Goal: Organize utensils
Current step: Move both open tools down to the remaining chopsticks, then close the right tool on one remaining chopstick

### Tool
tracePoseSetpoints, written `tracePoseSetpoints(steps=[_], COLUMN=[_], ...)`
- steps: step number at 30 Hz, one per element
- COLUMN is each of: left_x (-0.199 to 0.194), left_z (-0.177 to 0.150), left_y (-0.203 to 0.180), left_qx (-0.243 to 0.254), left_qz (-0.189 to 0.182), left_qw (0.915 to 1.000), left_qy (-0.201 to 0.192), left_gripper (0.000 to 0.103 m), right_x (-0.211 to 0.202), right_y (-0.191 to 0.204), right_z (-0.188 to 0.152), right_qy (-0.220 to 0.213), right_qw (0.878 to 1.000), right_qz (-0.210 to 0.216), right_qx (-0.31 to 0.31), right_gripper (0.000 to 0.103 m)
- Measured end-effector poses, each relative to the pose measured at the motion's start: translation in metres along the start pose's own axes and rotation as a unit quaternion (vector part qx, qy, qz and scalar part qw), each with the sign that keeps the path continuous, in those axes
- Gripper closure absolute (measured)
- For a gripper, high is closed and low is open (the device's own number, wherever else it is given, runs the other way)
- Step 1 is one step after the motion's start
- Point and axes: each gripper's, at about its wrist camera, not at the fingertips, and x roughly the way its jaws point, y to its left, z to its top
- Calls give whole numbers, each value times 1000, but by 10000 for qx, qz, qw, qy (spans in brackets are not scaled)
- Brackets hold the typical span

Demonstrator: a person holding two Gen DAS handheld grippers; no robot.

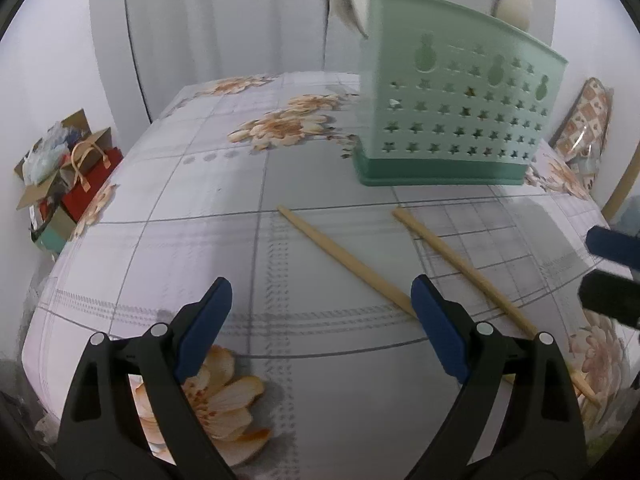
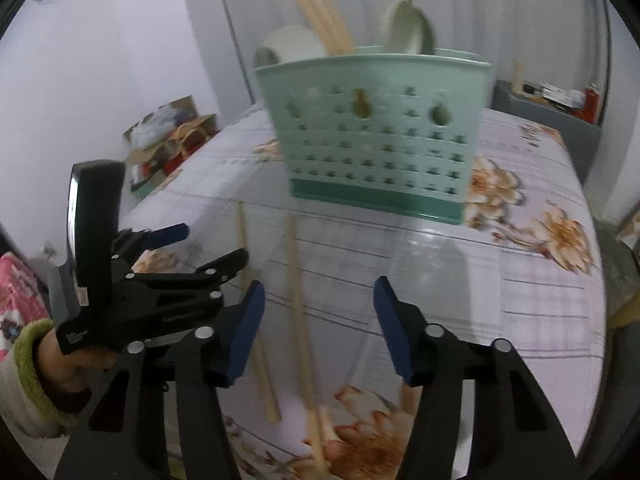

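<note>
Judging by the caddy (image 2: 380, 136), already holding chopsticks and spoons, you have two chopsticks (image 1: 348, 264) (image 1: 464, 268) left on the cloth before it, with both claws (image 1: 320, 328) (image 2: 320, 332) gaping, empty.

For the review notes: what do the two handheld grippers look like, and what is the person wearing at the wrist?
Both the left gripper and the right gripper have black plastic clamp-style arms with round silver rivets and flat blue finger pads. No cables show. The left hand emerges from a whitish fleecy sleeve with a green cuff.
</note>
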Motion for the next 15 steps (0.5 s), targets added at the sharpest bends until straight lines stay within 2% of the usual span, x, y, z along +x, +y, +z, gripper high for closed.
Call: tracePoseSetpoints(steps=[4,6,9,11,15], left_x=[0,0,-2,-6,-7], left_z=[-1,-2,-3,-2,3], left_y=[9,12,16,19,13], left_qx=[-74,-62,-51,-147,-132], left_qz=[-197,-274,-335,-527,-687], left_qw=[9998,9996,9993,9984,9975], left_qy=[70,83,131,116,97], left_gripper=[18,26,31,31,32], right_x=[16,23,33,40,47], right_y=[10,12,12,13,12], right_z=[3,3,2,0,-7], right_qy=[230,341,535,671,837], right_qw=[9996,9992,9981,9971,9958], right_qz=[-2,-62,-127,-174,-232], right_qx=[-160,-210,-273,-303,-302], right_gripper=[69,74,79,84,96])
